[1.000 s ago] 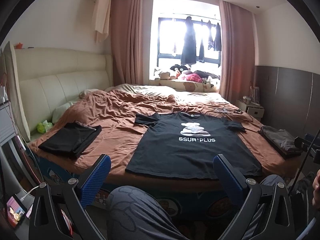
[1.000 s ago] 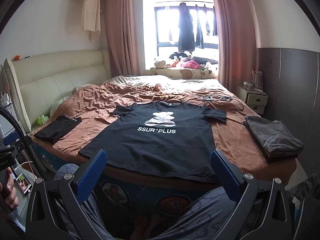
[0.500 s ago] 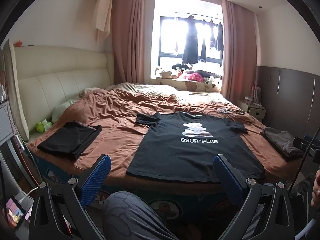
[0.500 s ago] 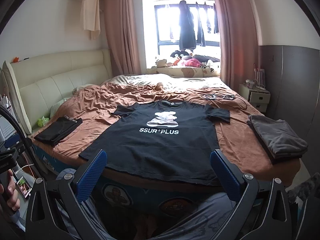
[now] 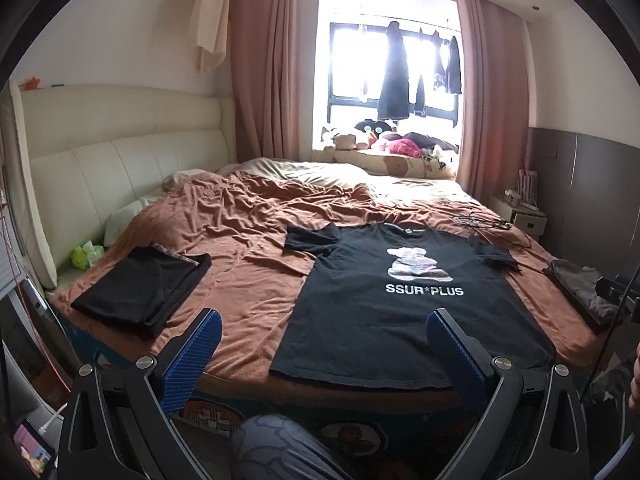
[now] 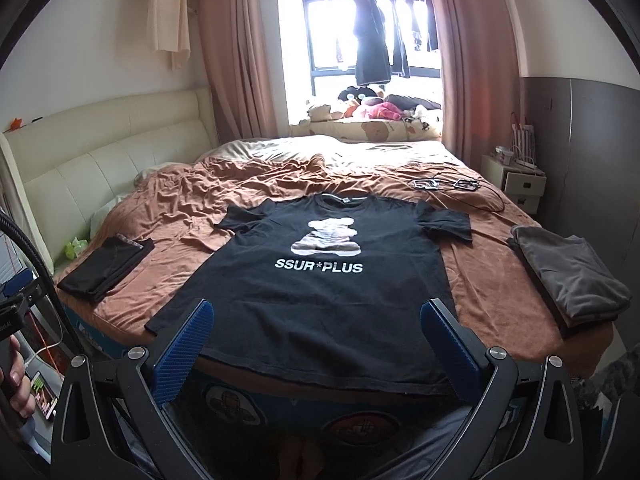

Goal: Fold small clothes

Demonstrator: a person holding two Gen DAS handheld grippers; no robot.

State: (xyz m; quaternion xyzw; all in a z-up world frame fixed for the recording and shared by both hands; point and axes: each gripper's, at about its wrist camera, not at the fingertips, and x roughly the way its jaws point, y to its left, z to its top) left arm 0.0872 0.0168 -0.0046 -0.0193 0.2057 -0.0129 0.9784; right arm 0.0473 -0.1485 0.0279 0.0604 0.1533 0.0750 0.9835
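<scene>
A black T-shirt (image 5: pixel 404 312) with a bear print and "SSUR*PLUS" lies spread flat, face up, on the brown bed sheet (image 5: pixel 248 232); it also shows in the right wrist view (image 6: pixel 320 300). My left gripper (image 5: pixel 320 332) is open and empty, held before the bed's near edge, left of the shirt's hem. My right gripper (image 6: pixel 316 328) is open and empty, centred before the shirt's hem. Neither touches the shirt.
A folded black garment (image 5: pixel 144 292) lies on the bed's left side, and a folded grey pile (image 6: pixel 568 276) on its right. Cables (image 6: pixel 448 184) lie behind the shirt. A headboard (image 5: pixel 120 168) stands left, a nightstand (image 6: pixel 516 180) right. My knees show below.
Both grippers have risen and moved slightly toward the bed; the shirt sits lower and closer in both views. Nothing on the bed has moved.
</scene>
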